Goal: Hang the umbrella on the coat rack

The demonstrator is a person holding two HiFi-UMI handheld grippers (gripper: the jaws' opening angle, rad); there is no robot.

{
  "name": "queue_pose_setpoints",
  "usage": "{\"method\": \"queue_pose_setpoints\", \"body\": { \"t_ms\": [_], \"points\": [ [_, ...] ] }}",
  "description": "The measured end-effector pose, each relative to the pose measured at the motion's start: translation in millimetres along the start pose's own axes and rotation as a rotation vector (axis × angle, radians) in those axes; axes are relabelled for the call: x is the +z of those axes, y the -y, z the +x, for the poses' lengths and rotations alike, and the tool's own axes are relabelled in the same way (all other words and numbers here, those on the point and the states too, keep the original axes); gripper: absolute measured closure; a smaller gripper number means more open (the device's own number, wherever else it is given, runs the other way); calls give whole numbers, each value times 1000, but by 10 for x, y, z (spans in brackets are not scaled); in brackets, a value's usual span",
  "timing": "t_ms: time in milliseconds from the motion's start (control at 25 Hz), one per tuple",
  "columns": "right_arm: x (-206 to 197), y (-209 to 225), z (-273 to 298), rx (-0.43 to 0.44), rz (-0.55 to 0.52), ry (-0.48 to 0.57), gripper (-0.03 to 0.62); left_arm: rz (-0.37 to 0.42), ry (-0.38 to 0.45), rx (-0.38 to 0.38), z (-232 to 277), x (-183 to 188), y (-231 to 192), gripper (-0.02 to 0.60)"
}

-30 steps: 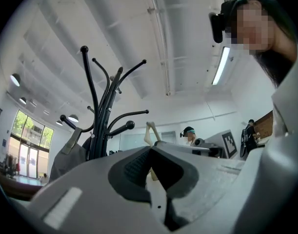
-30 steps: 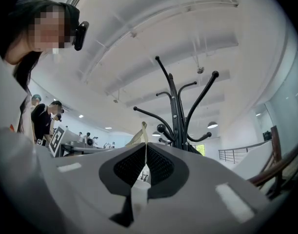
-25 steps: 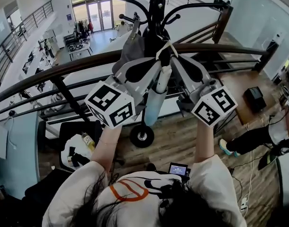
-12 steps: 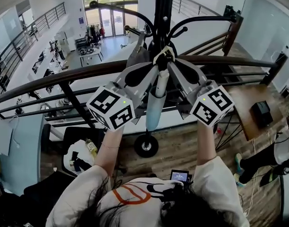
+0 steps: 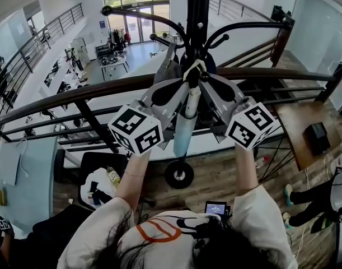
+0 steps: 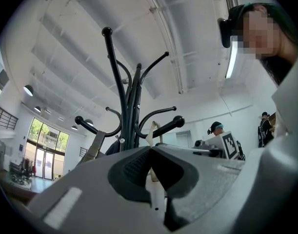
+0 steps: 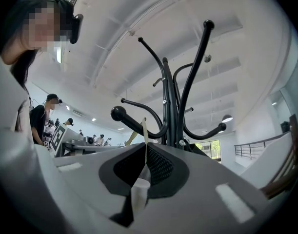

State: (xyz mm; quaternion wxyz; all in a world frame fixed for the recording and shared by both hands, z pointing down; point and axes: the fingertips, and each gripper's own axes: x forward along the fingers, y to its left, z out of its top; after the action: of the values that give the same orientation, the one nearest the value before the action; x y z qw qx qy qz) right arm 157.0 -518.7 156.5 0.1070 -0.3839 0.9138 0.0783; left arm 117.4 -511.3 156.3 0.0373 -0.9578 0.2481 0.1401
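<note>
I've raised the umbrella (image 5: 184, 125) nearer the rack (image 5: 196, 15) at upper centre. The left gripper (image 5: 186, 84) and right gripper (image 5: 203, 80) both pinch its strap (image 5: 194, 66), now beside a hook (image 7: 118, 113). Looping it over looks next.

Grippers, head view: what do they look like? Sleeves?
Left gripper and right gripper match: light grey wedge-shaped jaws with black padded insets, each carrying a white cube with black square markers. No cables show. Short white sleeves.
</note>
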Motion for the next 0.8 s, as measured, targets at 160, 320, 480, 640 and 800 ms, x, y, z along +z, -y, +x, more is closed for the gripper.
{"method": "queue_pose_setpoints", "body": {
  "t_ms": [160, 320, 480, 640, 800],
  "points": [
    [-146, 96, 39, -11, 3, -20, 568, -12, -16, 8, 38, -133, -116, 581],
    [-282, 189, 65, -29, 20, -40, 568, -27, -43, 8, 88, -278, -199, 581],
    [-366, 217, 46, -29, 42, -47, 566, -38, -63, -15, 122, -394, -183, 581],
    [-324, 165, 13, -24, 34, -38, 566, -44, -50, -40, 127, -393, -126, 581],
    [-315, 79, -2, -22, 20, -30, 565, -44, -31, -65, 125, -412, -65, 581]
  ]
}}
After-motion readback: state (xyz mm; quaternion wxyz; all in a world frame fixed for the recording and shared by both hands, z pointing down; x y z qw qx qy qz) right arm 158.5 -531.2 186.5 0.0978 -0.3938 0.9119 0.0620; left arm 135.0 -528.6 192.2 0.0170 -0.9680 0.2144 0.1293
